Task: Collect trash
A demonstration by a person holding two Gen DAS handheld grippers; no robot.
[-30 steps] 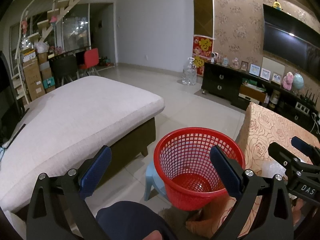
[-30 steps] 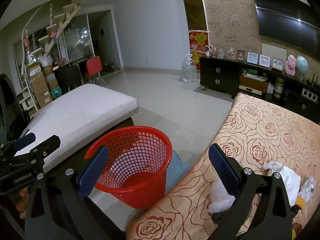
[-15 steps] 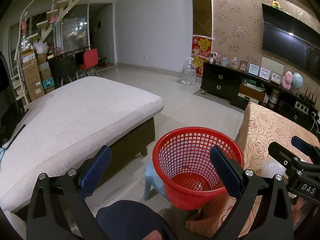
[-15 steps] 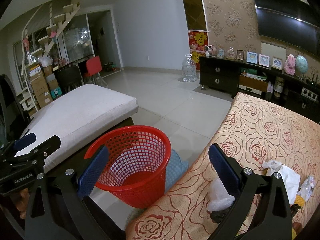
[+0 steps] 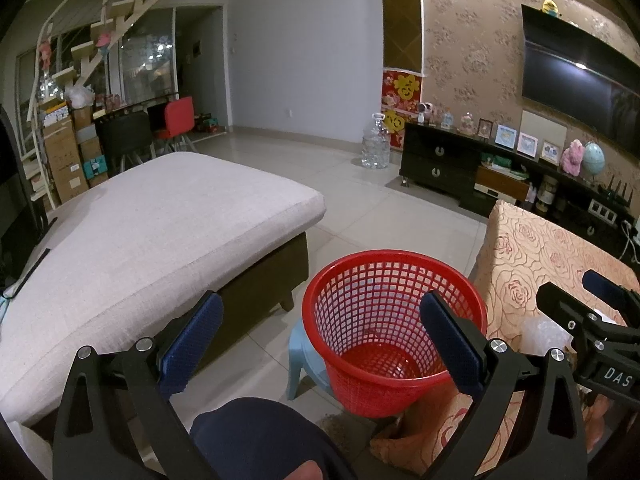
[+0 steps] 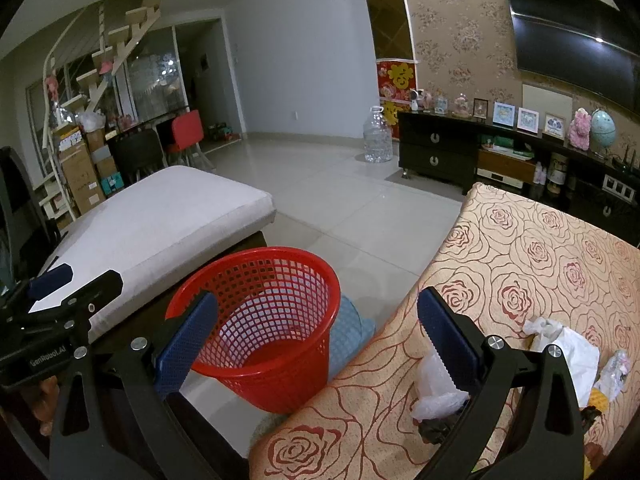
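Observation:
A red mesh basket (image 5: 394,330) (image 6: 264,320) stands on a pale blue stool (image 5: 304,360) between the ottoman and the table. Its inside looks bare. My left gripper (image 5: 320,344) is open, held above and in front of the basket with nothing between its pads. My right gripper (image 6: 316,340) is also open and holds nothing, hovering over the table's near left corner. On the rose-patterned tablecloth (image 6: 520,272) lie a crumpled clear plastic bag (image 6: 434,388) (image 5: 542,334), white crumpled paper (image 6: 568,344), a small crushed bottle (image 6: 614,372) and a dark scrap (image 6: 436,428), partly hidden behind the right finger.
A large cushioned ottoman (image 5: 140,240) fills the left. A person's dark-clad knee (image 5: 256,436) sits below the left gripper. Tiled floor (image 6: 360,208) opens beyond the basket. A black TV cabinet (image 6: 500,160) lines the far wall, with a water jug (image 6: 378,140) beside it.
Both grippers have barely shifted; the view drifts very slightly. Nothing was picked up or released.

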